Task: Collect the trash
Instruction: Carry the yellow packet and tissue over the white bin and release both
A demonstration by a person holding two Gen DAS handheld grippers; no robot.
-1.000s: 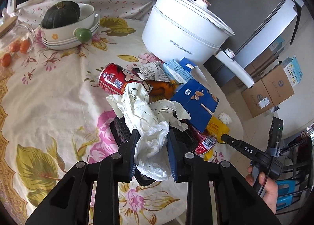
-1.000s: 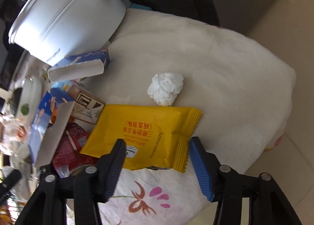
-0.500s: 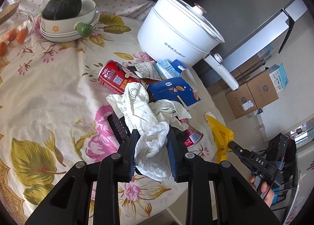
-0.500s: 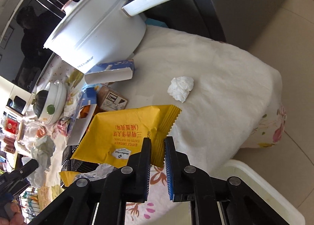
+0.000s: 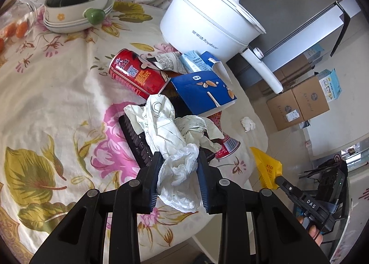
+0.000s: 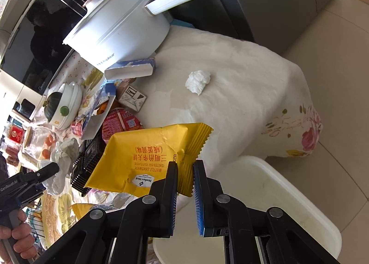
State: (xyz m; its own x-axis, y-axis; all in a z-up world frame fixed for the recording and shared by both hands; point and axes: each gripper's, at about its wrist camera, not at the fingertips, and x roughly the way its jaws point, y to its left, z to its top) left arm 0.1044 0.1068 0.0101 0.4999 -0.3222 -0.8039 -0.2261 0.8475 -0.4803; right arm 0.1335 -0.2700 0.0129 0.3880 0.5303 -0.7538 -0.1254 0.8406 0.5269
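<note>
The worktop wears a matt cotton-like cloth printed with flowers, softly creased. The yellow snack wrapper is a slick plastic film with crimped, saw-toothed ends. The wad of tissue looks thin, soft and crumpled, as does the small tissue ball. The red can is glossy printed metal. The white electric pot has a smooth satin finish. The white bin is smooth plastic.
</note>
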